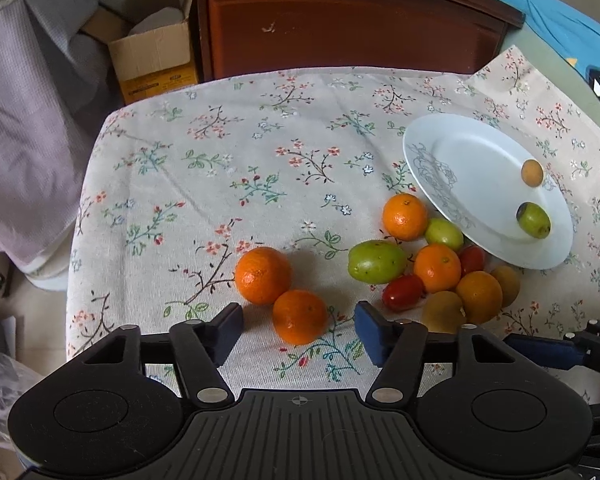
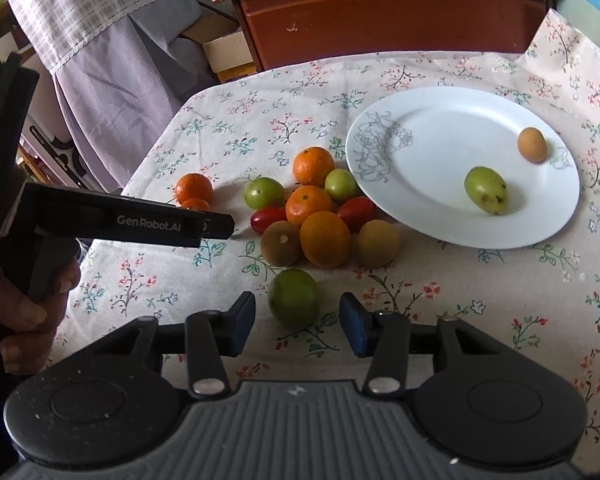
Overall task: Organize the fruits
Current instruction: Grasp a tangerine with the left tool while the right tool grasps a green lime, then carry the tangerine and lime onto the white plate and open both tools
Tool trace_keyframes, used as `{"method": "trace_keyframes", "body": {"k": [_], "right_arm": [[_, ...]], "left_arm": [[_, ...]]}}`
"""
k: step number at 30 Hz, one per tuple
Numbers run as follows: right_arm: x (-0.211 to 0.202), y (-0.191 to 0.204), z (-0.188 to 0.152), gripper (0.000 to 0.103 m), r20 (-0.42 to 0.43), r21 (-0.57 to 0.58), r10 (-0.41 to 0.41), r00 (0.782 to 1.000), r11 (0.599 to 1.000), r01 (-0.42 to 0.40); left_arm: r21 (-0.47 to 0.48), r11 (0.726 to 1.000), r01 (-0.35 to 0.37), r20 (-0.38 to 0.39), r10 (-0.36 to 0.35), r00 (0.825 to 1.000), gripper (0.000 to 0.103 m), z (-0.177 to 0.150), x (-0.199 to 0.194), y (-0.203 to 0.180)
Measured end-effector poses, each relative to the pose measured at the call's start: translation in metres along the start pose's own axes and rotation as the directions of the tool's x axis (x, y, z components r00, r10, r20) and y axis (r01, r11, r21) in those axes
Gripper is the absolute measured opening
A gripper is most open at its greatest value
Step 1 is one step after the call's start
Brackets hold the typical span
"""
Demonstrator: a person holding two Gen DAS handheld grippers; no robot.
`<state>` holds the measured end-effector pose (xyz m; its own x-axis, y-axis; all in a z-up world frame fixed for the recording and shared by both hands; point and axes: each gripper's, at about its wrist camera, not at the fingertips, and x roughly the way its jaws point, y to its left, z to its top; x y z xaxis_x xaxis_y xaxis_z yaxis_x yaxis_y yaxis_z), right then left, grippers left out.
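Your nearest mandarin (image 1: 300, 317) lies on the floral cloth (image 1: 204, 168) between the left gripper (image 1: 299, 334) pads, untouched. A lime (image 2: 294, 298) sits likewise between your right gripper (image 2: 298, 326), jaws apart, gripping nothing.

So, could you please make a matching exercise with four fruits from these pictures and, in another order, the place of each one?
Fruits:
1. lime
2. small tan fruit
3. nearest mandarin
4. red tomato

Places:
A. on the white plate, near its far rim
B. in the fruit cluster beside the plate
C. between the open left gripper fingers
D. between the open right gripper fingers

Pairs: 1-D, 2-A, 3-C, 4-B
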<state>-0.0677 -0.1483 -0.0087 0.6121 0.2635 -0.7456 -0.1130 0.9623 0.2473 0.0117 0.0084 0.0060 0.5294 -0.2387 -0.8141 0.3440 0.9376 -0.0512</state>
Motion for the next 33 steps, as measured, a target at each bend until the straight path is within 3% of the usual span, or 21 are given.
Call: {"method": "trace_keyframes", "body": {"k": [4, 6, 19, 33], "right_arm": [[0.0, 0.001, 0.0, 0.034, 0.009, -0.014, -0.012, 1.0, 1.0, 0.012], [0.001, 0.001, 0.0, 0.029, 0.012, -0.012, -0.006, 1.0, 1.0, 0.006], [-0.003, -0.003, 0.004, 0.029, 0.019, 0.026, 0.032, 0.999, 0.999, -0.032], [-0.021, -0.014, 0.021, 0.029, 0.108, 0.081, 0.025, 0.994, 0.996, -0.034]], "left_arm": [[0.022, 1.0, -0.012, 0.01, 0.012, 1.0, 0.035, 0.0, -0.001, -0.004], [0.023, 1.0, 0.002, 0.009, -0.003, 1.0, 0.031, 0.0, -0.001, -0.005], [0.033, 0.999, 0.022, 0.009, -0.022, 1.0, 0.026, -0.003, -0.01, -0.011], [0.081, 0.995, 0.058, 0.143, -0.069, 0.987, 0.026, 0.015, -0.04, -0.038]]}}
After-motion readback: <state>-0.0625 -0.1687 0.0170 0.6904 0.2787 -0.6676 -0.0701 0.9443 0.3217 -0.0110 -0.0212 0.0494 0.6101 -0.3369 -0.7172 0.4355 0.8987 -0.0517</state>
